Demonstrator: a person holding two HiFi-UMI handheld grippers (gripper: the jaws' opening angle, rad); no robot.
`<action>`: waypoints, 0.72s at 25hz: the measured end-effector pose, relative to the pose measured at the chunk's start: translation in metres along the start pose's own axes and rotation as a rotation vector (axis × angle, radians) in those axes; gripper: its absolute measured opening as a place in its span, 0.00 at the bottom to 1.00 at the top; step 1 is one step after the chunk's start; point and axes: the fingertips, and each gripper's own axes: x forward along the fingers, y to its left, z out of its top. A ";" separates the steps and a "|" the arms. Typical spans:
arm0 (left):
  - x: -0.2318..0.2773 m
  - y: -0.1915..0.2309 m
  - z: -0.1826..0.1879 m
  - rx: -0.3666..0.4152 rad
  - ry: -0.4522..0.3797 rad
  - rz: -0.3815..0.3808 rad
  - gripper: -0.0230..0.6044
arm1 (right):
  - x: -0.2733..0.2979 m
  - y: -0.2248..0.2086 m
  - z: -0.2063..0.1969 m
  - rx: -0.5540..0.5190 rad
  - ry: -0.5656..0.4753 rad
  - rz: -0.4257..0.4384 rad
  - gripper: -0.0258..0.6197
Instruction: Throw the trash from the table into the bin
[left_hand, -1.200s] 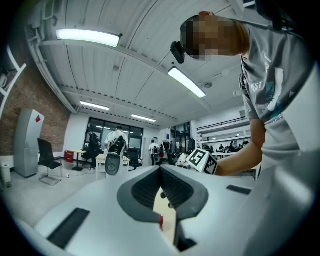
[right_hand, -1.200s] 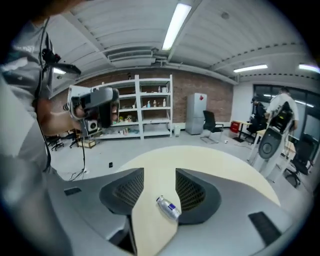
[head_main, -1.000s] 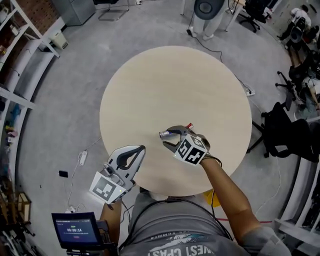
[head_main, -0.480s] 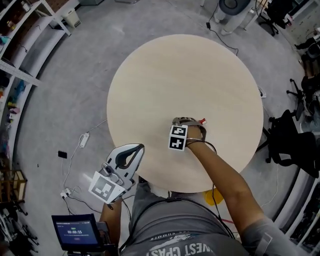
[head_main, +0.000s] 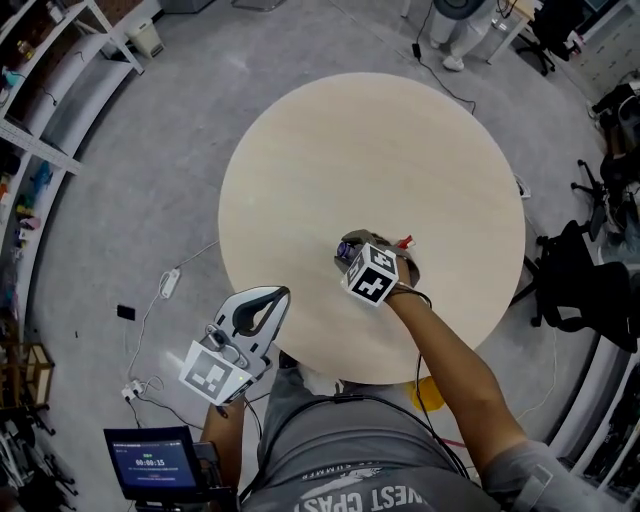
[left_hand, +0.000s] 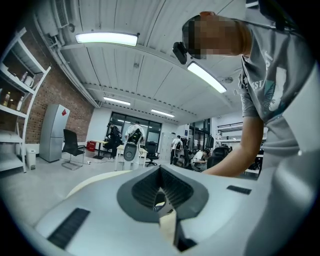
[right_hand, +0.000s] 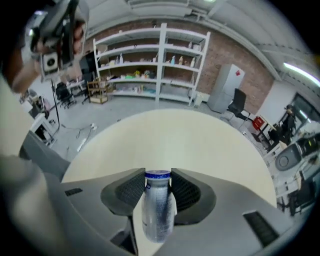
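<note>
A small white bottle with a blue cap (right_hand: 157, 205) sits between the jaws of my right gripper (right_hand: 158, 175), which is shut on it near the cap. In the head view my right gripper (head_main: 346, 252) points steeply down over the near middle of the round beige table (head_main: 370, 150), and only a sliver of the bottle (head_main: 347, 256) shows under the marker cube. My left gripper (head_main: 283, 293) hangs just off the table's near-left edge, pointing level, shut and holding nothing. The left gripper view shows my left gripper (left_hand: 160, 169) with its tips together.
The tabletop (right_hand: 175, 135) around the bottle is bare. A yellow object (head_main: 430, 393) stands on the floor under the table's near-right edge. A black chair (head_main: 578, 290) is to the right, shelves (head_main: 40, 120) to the left, cables (head_main: 165, 285) on the floor.
My right gripper has sunk toward the table with the bottle and tipped more steeply down. The left gripper shifted slightly and has settled.
</note>
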 end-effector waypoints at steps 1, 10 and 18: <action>0.003 -0.001 0.003 0.004 -0.005 -0.009 0.10 | -0.016 -0.001 0.011 0.041 -0.060 -0.004 0.31; 0.019 -0.030 0.034 0.065 -0.037 -0.130 0.10 | -0.164 0.007 0.068 0.275 -0.429 -0.062 0.31; -0.023 -0.058 0.092 0.128 -0.092 -0.261 0.10 | -0.288 0.047 0.119 0.379 -0.650 -0.185 0.31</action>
